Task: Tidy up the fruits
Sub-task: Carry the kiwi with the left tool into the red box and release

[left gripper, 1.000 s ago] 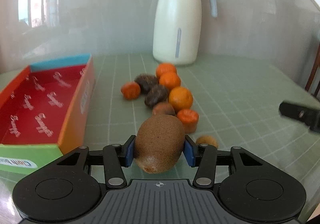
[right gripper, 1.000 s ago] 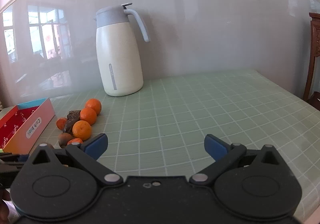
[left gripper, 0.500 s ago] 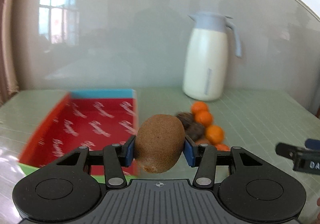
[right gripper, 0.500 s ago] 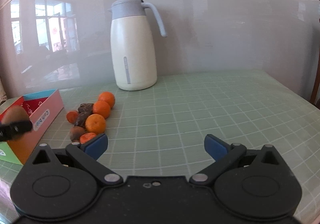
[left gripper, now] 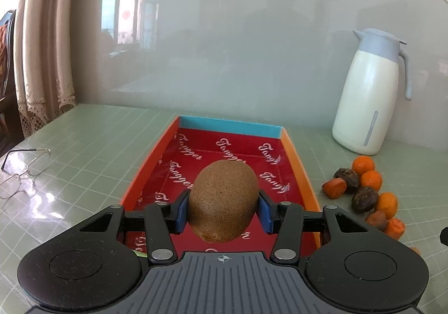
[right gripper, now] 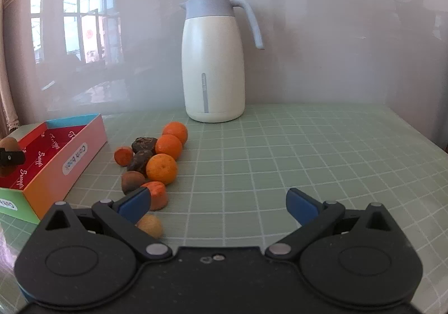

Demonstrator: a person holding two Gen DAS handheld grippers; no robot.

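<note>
My left gripper is shut on a brown kiwi and holds it above the near end of a red-lined box with orange sides. In the right wrist view the same kiwi and left fingertip show at the far left, over the box. My right gripper is open with nothing between its fingers. A pile of fruit lies on the table ahead of it: oranges, dark wrinkled fruits, a small kiwi, orange pieces and a small yellowish fruit.
A white jug with a grey lid stands at the back by the wall. A pair of glasses lies on the green checked tablecloth left of the box. A curtain hangs at far left.
My left gripper carried the kiwi leftward from in front of the fruit pile to over the box. The right gripper swung slightly left; the jug and fruits now sit nearer the middle of its view.
</note>
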